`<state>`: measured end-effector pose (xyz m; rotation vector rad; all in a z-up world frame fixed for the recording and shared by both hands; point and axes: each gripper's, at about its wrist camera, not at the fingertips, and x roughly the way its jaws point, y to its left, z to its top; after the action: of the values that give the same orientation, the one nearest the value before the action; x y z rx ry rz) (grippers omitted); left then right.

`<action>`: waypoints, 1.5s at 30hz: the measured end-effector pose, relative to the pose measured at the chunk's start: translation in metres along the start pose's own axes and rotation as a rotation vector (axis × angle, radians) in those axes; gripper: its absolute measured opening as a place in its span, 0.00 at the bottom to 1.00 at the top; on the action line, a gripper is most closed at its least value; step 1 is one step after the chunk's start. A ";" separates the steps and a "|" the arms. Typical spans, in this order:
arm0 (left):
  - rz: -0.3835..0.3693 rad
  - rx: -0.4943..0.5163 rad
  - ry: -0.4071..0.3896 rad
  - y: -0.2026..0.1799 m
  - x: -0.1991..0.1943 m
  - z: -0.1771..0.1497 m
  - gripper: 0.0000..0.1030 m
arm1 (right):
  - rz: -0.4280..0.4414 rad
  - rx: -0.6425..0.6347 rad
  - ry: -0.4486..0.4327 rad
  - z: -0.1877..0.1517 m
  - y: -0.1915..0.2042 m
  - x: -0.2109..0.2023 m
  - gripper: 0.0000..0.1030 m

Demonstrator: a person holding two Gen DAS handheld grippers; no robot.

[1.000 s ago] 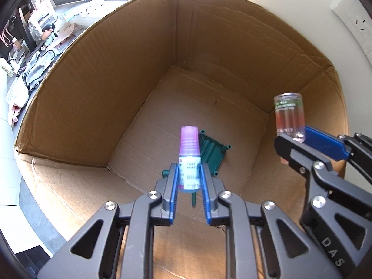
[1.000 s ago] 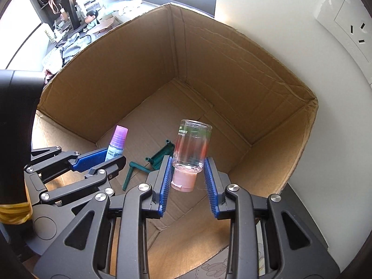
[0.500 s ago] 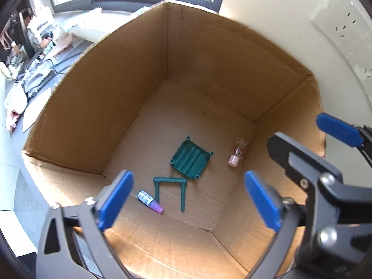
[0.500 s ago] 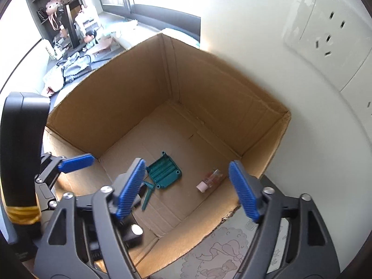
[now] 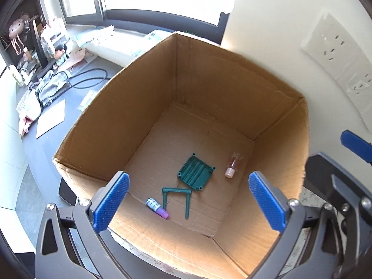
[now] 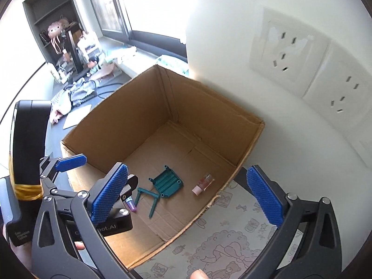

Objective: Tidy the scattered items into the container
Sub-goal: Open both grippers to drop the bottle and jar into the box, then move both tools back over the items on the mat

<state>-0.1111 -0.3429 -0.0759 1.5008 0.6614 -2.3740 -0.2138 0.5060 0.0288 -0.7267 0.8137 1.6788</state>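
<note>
1. Since a second ago, both bottles have left your grippers and now lie on the floor of the cardboard box [image 5: 130, 107]; both tools have lifted, so the box reads smaller and lower in each view.
2. Left gripper [image 5: 189, 205]: released, jaws fully spread, nothing between the blue pads.
3. Right gripper [image 6: 186, 193]: jaws opening, nothing between them.
4. Purple-capped bottle [image 5: 157, 208]: lying on its side just ahead of your left gripper's left finger, long axis diagonal, cap pointing toward you and to the right.
5. Clear bottle [image 5: 233, 165] with pink cap: on its side ahead of the left gripper's right finger, near the box's right wall, long axis nearly along your line of sight, cap end toward you.
6. Green ribbed plate [image 5: 196, 174] lies flat between the two bottles; the green U-shaped bracket [image 5: 176, 197] lies just nearer you, legs pointing toward you, beside the purple-capped bottle.
7. Box sits on a patterned mat [image 6: 232, 244], against a white wall with sockets [image 6: 288, 53].
</note>
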 end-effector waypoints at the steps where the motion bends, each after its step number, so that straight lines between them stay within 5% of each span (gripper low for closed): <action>1: -0.006 0.005 -0.004 -0.003 -0.003 0.001 1.00 | 0.000 0.003 -0.007 0.000 -0.002 -0.004 1.00; 11: -0.045 0.090 -0.035 -0.052 -0.025 0.006 1.00 | 0.004 0.098 -0.053 -0.016 -0.043 -0.051 1.00; 24: -0.147 0.288 -0.075 -0.170 -0.051 0.005 1.00 | -0.088 0.271 -0.139 -0.060 -0.133 -0.124 1.00; 35: -0.252 0.471 -0.032 -0.270 -0.049 -0.034 1.00 | -0.203 0.435 -0.171 -0.122 -0.208 -0.174 1.00; 45: -0.288 0.563 0.057 -0.305 -0.028 -0.080 1.00 | -0.252 0.523 -0.117 -0.179 -0.245 -0.178 1.00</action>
<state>-0.1716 -0.0405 -0.0071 1.7889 0.2309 -2.9172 0.0763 0.3077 0.0300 -0.3454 0.9798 1.1971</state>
